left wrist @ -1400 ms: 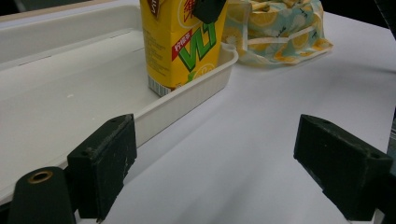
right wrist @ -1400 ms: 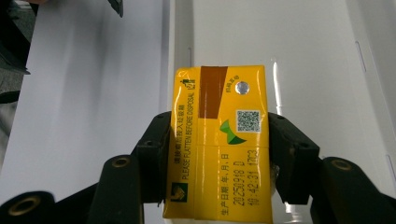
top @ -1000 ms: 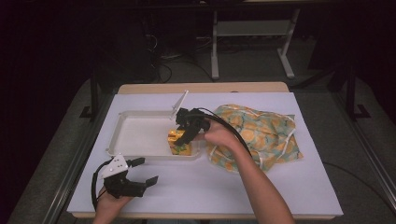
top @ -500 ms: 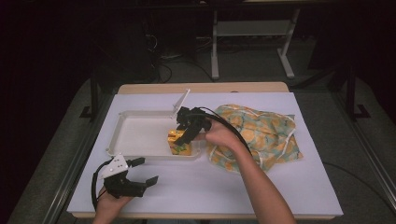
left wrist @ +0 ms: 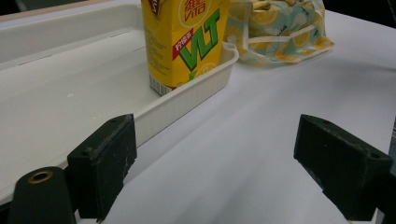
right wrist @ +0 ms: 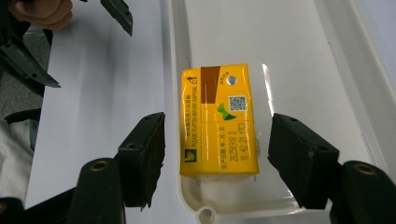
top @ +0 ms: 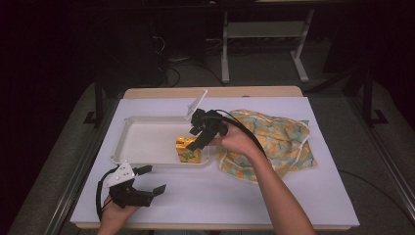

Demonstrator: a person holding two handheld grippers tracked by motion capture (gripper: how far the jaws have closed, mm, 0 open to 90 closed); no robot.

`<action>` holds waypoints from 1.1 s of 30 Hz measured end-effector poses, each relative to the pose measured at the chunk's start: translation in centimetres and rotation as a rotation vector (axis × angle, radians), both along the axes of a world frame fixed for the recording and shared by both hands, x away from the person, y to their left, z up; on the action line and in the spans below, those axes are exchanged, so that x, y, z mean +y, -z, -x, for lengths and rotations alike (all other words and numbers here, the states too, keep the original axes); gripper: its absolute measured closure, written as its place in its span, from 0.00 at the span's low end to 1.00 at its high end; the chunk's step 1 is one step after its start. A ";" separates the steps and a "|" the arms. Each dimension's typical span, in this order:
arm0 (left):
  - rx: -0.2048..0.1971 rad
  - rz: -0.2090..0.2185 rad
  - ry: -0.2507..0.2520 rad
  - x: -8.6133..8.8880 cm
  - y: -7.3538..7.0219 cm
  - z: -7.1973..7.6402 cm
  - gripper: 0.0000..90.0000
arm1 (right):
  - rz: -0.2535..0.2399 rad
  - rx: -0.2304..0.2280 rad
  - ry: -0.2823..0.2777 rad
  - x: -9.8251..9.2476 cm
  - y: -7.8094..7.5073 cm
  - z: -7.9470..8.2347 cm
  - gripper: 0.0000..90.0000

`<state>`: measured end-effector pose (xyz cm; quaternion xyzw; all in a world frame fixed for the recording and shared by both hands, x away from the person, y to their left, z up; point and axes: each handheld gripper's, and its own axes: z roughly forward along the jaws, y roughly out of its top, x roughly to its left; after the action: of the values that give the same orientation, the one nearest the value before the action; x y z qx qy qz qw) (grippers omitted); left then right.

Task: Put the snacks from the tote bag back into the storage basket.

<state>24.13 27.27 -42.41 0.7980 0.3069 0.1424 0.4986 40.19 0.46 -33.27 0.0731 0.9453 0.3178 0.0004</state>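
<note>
Two grippers work at a white table [top: 274, 196]. We see the carton [right wrist: 218, 121], a yellow drink box, standing upright in the near right corner of the white tray [top: 147, 142], its long axis vertical and its top, with the foil straw hole, facing up. Seen from the left gripper view, its printed front [left wrist: 187, 42] faces the near left side of the table.

The right gripper [right wrist: 217, 158] hangs above the carton, pointing down. Its jaws have just been opening and now stand apart on either side of the box, with a gap visible at each pad, so we judge the carton released rather than pinched.

The left gripper [top: 149, 181] rests on the table near the tray's near left edge, its jaws spread wide with nothing between them.

A patterned cloth bag [top: 274, 142] lies to the right of the tray, just beside it.

We judge the carton light to moderate in weight, its card walls stiff at the edges but yielding at mid-face, with a smooth, somewhat slippery coating. It is best gripped across the two narrow sides, near the upper half, with gentle pressure.
</note>
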 end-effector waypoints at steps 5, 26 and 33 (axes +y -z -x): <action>0.003 0.004 -0.002 -0.1 0.0 0.0 0.15 | -0.017 -0.003 0.010 -0.5 -0.5 0.3 0.38; 0.002 0.002 0.000 -0.1 0.1 0.0 0.15 | -0.053 -0.005 0.051 -2.5 -1.2 0.8 0.37; 0.002 -0.002 0.003 -0.1 0.1 -0.1 0.15 | -0.073 -0.009 0.078 -4.1 -1.3 1.0 0.35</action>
<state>24.19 27.18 -42.52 0.7992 0.3063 0.1413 0.4975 39.17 -3.66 -31.98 0.1083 0.9295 0.3524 0.0142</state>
